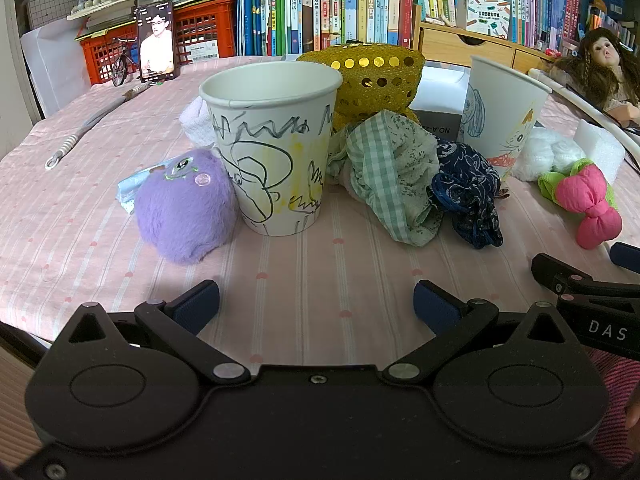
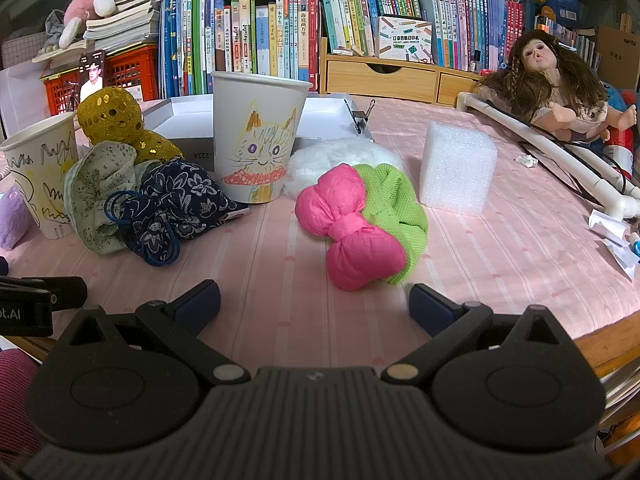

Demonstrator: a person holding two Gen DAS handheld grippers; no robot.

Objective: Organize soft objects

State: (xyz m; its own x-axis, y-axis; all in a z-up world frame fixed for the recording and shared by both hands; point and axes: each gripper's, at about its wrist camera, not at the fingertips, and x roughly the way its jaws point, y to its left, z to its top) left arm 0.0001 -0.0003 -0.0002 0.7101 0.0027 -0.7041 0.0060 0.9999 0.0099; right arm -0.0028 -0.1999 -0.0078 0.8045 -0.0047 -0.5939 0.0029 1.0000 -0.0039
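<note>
Soft objects lie scattered on the counter (image 1: 80, 216), which is covered with a pink striped cloth. Directly ahead of the left gripper (image 1: 316, 306) stands a scribbled paper cup (image 1: 276, 148), upright and apparently empty. A purple plush ball (image 1: 184, 208) rests ahead and to the left of this gripper, touching the cup's side. Ahead and to the right lie a green checked fabric piece (image 1: 388, 184) and a navy floral fabric piece (image 1: 468, 196), bunched against each other, with a gold sequin item (image 1: 376, 76) behind them.

Left gripper: jaws spread wide, nothing between the blue pads (image 1: 198, 304), both clear of every object and positioned above bare cloth.

Directly ahead of the right gripper (image 2: 314, 304) lies a pink fabric bow (image 2: 348, 228), near the fingertips but apart from them, pressed against a lime green knit piece (image 2: 396, 208) on its right. Behind these sits a white fluffy item (image 2: 332, 160), with a cat-drawing paper cup (image 2: 258, 136) standing upright ahead and to the left. A white foam block (image 2: 458, 168) stands ahead and to the right, apart from the green piece.

Right gripper: jaws spread wide, holding nothing, touching nothing.

Farther out, a doll (image 2: 556, 84) lies at the far right, and bookshelves (image 2: 280, 24) fill the background
</note>
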